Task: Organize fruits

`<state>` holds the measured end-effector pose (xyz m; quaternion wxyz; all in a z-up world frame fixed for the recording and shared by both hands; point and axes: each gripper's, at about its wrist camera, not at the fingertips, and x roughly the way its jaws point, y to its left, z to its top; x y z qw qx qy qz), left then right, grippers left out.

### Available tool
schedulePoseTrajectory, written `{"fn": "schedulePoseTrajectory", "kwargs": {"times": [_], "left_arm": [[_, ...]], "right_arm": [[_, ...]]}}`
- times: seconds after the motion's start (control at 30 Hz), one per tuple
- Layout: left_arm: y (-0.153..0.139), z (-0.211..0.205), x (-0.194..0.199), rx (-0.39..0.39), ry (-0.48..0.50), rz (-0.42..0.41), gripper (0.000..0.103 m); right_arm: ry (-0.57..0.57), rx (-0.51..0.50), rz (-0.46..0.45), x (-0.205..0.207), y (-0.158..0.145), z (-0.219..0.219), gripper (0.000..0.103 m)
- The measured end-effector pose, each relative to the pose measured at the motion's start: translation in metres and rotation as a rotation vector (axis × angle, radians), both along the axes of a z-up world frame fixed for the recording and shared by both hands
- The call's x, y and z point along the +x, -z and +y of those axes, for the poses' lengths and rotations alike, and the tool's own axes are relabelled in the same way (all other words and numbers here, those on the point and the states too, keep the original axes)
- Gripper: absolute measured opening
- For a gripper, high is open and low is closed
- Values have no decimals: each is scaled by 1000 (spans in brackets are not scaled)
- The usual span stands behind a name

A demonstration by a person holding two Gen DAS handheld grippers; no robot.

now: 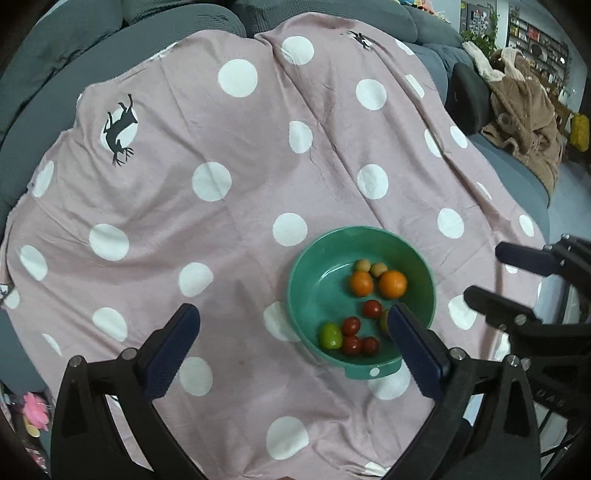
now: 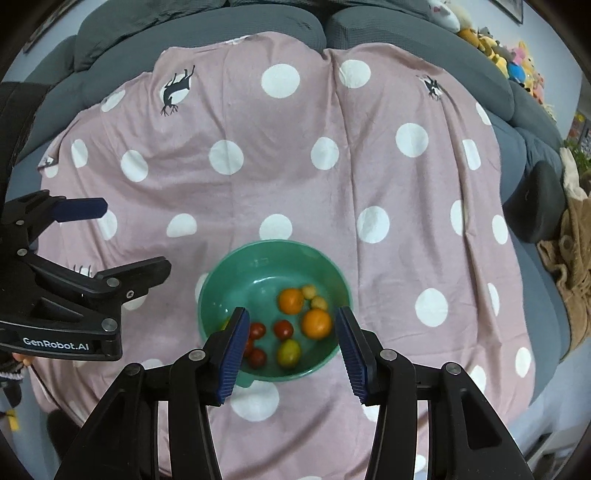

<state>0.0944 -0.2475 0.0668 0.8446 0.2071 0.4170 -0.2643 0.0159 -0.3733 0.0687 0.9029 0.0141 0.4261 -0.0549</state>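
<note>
A green bowl (image 1: 314,258) (image 2: 236,273) sits on a pink polka-dot cloth (image 1: 221,221) (image 2: 295,166). It holds two oranges (image 1: 392,283) (image 2: 316,323), several red cherry tomatoes (image 1: 371,308) (image 2: 283,329), a green lime (image 1: 330,335) (image 2: 289,352) and two small tan fruits (image 1: 378,269) (image 2: 309,291). My left gripper (image 1: 293,314) is open and empty, high above the cloth just left of the bowl. My right gripper (image 2: 290,314) is open and empty above the bowl's near side. Each gripper shows in the other view, the right gripper (image 1: 491,273) and the left gripper (image 2: 129,236).
The cloth covers a grey sofa (image 1: 110,48) (image 2: 207,29). A brown garment (image 1: 528,122) (image 2: 572,258) lies on the right. Stuffed toys (image 2: 509,62) line the sofa back at the far right. Shelves (image 1: 532,40) stand beyond.
</note>
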Motion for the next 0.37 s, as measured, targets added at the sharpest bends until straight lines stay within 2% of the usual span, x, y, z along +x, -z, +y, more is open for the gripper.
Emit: {"fn": "schedulePoseTrajectory", "kwargs": {"times": [0.13, 0.37], "left_arm": [[-2, -2, -3, 25, -2, -7, 102], [-5, -5, -7, 21, -2, -19, 102]], "right_arm": [[-3, 8, 4, -2, -6, -2, 49], [-10, 3, -12, -5, -16, -2, 49]]}}
